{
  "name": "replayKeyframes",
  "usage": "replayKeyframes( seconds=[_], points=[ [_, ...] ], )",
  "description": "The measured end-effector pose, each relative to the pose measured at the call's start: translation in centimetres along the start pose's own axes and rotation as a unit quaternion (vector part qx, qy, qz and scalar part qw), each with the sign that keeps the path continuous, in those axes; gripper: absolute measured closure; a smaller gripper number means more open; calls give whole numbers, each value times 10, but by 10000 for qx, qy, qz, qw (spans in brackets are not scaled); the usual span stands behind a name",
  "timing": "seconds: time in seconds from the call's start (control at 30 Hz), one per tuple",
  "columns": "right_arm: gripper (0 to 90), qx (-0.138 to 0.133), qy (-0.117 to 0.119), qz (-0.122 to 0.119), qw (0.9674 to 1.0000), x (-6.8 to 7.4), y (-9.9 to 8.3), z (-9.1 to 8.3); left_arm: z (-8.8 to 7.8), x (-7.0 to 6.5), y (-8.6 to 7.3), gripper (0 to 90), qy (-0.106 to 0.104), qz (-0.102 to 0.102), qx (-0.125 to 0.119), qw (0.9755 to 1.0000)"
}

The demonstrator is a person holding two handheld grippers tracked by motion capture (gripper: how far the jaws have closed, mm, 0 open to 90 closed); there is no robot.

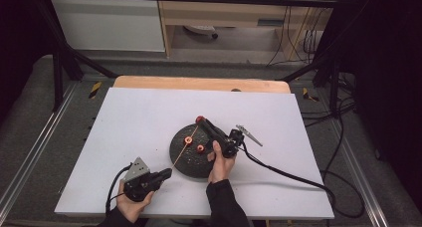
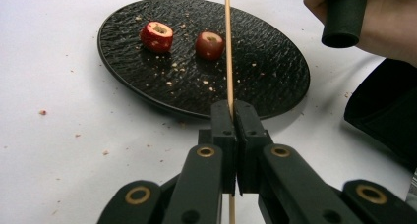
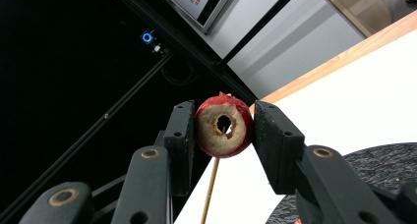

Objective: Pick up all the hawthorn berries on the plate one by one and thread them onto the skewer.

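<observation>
Two hands are working together here: I am threading cored red fruit onto a thin wooden skewer (image 2: 228, 52). My left gripper (image 1: 164, 175) is sitting near the front edge of the white desk (image 1: 124, 117), its jaws closed all the way on the lower end of the skewer, which is rising from them toward the far side of the black plate (image 2: 275, 86). My right gripper (image 1: 201, 121) is hanging over the far rim of that plate with its jaws pressing on both sides of one fruit piece (image 3: 223, 126), nearly shut around it.

To do this step well, I am judging that the bored hole in the held piece needs to stay lined up with the skewer's tip, so I am keeping the left hand still as the anchor and letting only the right one slide the piece along the stick's axis. Squeezing harder is risky, since the flesh looks soft and could split. Any sideways push could bend or snap the thin stick.

In the right gripper view, the held piece is showing a glossy red skin, pale crumbly flesh and a round hole through its middle, with the skewer's tip appearing just inside that hole. Two more cored pieces (image 2: 157, 36) are lying apart on the plate among scattered crumbs.
</observation>
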State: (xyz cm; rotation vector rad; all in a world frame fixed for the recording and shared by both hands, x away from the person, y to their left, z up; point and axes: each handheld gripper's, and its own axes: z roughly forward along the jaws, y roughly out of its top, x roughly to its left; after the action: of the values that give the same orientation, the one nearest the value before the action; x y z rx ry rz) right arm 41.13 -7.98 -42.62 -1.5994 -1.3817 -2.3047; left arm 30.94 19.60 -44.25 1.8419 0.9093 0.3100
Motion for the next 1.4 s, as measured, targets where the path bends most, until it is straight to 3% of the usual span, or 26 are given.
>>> replayKeyframes(
  seconds=[0.37,0.77,1.4],
  points=[
    [620,-6,-12,0,10000,-1,-4,0,3,-10,1,881,80,-54,-98,9999],
    [620,165,22,44,9999,1,-7,-3,13,-10,10,883,86,-195,-55,9998],
    [620,477,50,-106,9988,6,-13,-10,26,-10,32,884,92,-126,-86,9998]
  ],
)
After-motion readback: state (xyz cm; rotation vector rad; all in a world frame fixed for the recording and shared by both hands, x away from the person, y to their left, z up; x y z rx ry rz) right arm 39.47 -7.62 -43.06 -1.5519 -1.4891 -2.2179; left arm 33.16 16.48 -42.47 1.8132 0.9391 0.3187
